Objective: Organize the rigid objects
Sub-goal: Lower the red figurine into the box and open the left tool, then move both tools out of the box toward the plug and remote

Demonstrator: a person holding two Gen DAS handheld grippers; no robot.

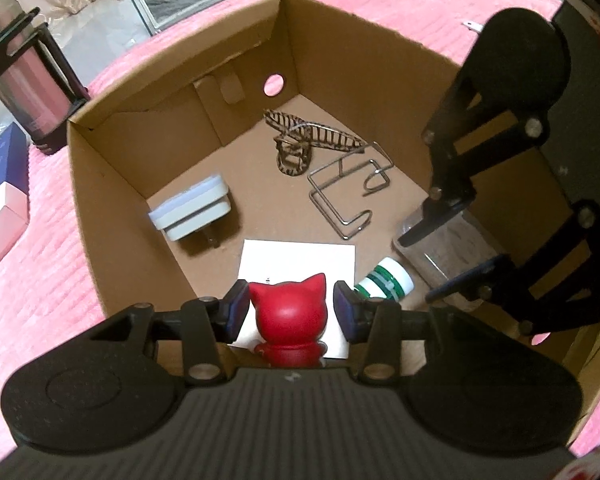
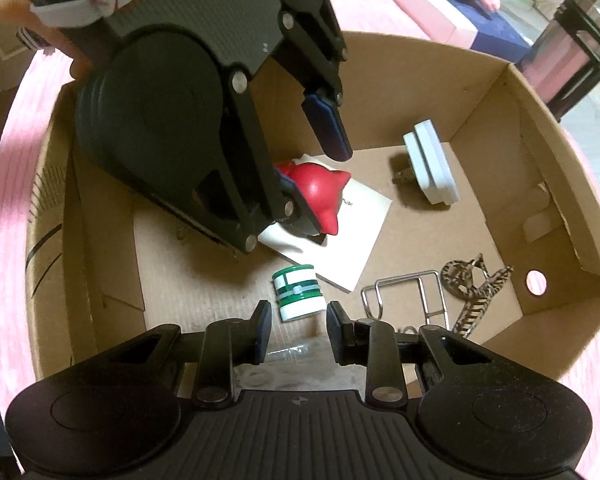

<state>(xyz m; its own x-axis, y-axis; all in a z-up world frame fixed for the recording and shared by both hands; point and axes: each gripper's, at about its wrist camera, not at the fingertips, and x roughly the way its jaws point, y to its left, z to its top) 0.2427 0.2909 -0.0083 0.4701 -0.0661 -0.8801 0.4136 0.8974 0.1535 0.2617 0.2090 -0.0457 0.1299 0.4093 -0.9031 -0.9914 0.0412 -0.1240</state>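
Note:
Both grippers hang inside an open cardboard box (image 1: 112,184). My left gripper (image 1: 292,312) is open around a red cat figurine (image 1: 290,320) that rests on a white card (image 1: 300,256); a gap shows at the right pad. In the right wrist view the figurine (image 2: 320,196) lies between the left gripper's fingers (image 2: 328,128). My right gripper (image 2: 298,330) is open above a clear plastic container (image 1: 440,252), with a green and white bottle (image 2: 298,294) just ahead of it on the box floor.
The box (image 2: 548,128) also holds a white plug adapter (image 1: 192,212), a wire rack (image 1: 348,192) and a striped hair claw (image 1: 304,140). The box stands on a pink cloth (image 1: 32,280). A steel flask (image 1: 24,76) and pink boxes stand outside at left.

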